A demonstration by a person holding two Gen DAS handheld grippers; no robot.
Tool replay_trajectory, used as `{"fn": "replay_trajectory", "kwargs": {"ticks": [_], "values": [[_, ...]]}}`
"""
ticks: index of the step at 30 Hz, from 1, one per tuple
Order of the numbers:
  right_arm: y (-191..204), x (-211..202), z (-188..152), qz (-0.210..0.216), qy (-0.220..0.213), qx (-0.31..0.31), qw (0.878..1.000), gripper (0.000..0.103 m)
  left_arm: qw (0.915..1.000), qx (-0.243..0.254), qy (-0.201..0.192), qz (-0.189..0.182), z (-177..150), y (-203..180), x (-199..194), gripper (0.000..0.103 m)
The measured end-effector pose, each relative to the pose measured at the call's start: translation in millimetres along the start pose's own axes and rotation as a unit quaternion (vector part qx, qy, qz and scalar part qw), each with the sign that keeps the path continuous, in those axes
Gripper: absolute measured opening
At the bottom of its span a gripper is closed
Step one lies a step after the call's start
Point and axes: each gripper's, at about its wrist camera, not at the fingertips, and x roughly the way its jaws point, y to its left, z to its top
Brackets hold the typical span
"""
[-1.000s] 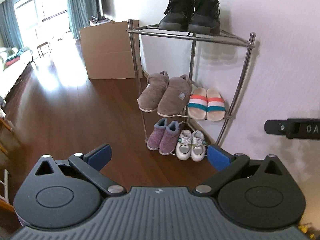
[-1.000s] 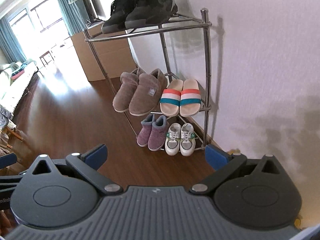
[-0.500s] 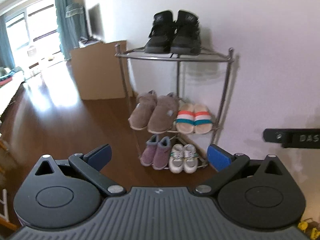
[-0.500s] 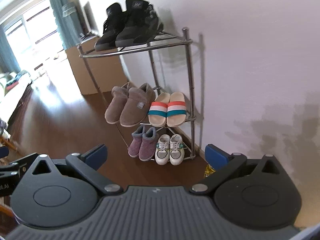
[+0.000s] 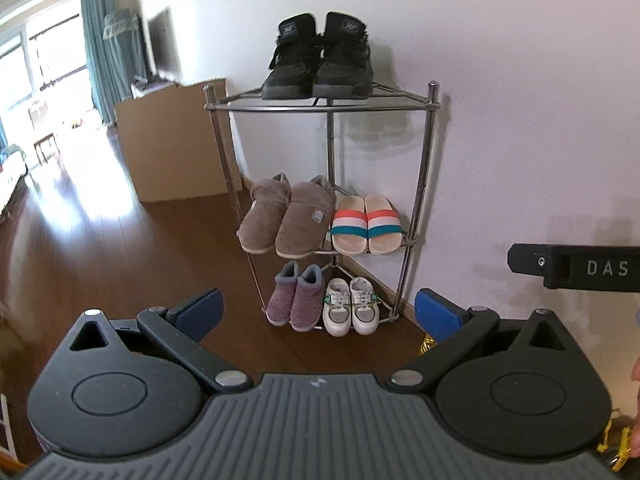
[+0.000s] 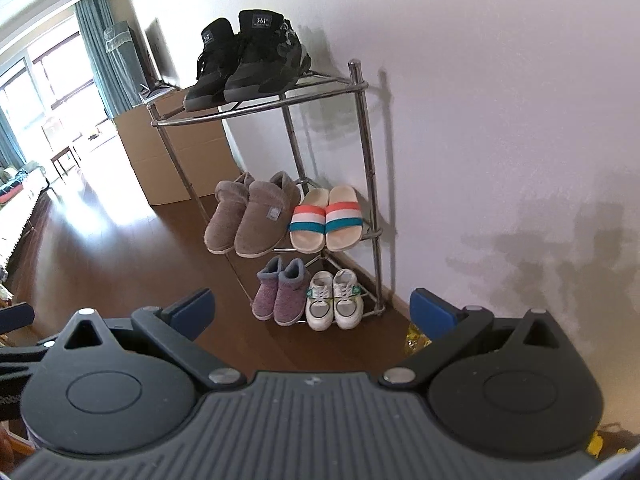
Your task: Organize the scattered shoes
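Looking along my left gripper, I see its blue-padded fingers spread wide with nothing between them, hanging over the dark wooden floor. Far left in both views are the bright window with teal curtains, then a cardboard box standing on the floor against the wall, just beside the metal corner rack. On the rack's top shelf a pair of black high-top sneakers sits side by side, toes toward me. The middle shelf carries a pair of brown plush slippers on the left and striped slides with coral, white and teal bands on the right, the two pairs close together. At the bottom level, small purple booties stand left of small white sneakers, again nearly touching. From my right gripper the same rack appears at a slant; its fingers are likewise parted wide and empty. To the right of the rack the white wall carries soft shadows. At the right edge of the left view, part of the other gripper's black body shows, lettered "DAS". Something yellow lies on the floor by the skirting; I cannot tell what it is.
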Motion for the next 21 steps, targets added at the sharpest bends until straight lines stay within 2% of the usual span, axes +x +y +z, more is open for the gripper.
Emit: {"fn": "replay_trajectory", "kwargs": {"ticks": [4,9,15,21], "values": [[-1.1,-3.0,0.8,-0.012,-0.005,-0.006,1.0,0.103,0.9997,-0.017,-0.001,-0.02,1.4,-0.6,2.6,0.103],[-0.5,-3.0,1.5,-0.038,-0.009,-0.031,0.999,0.103,0.9997,-0.015,0.002,-0.019,3.6,-9.1,7.6,0.103],[-1.8,-3.5,2.3,-0.04,-0.007,-0.03,0.999,0.103,0.9998,-0.004,0.01,-0.015,4.6,-17.0,11.5,0.103],[2.2,-3.2,1.7,-0.037,-0.005,-0.031,0.999,0.103,0.9999,-0.004,-0.002,-0.014,4.3,-18.4,9.2,0.103]]}}
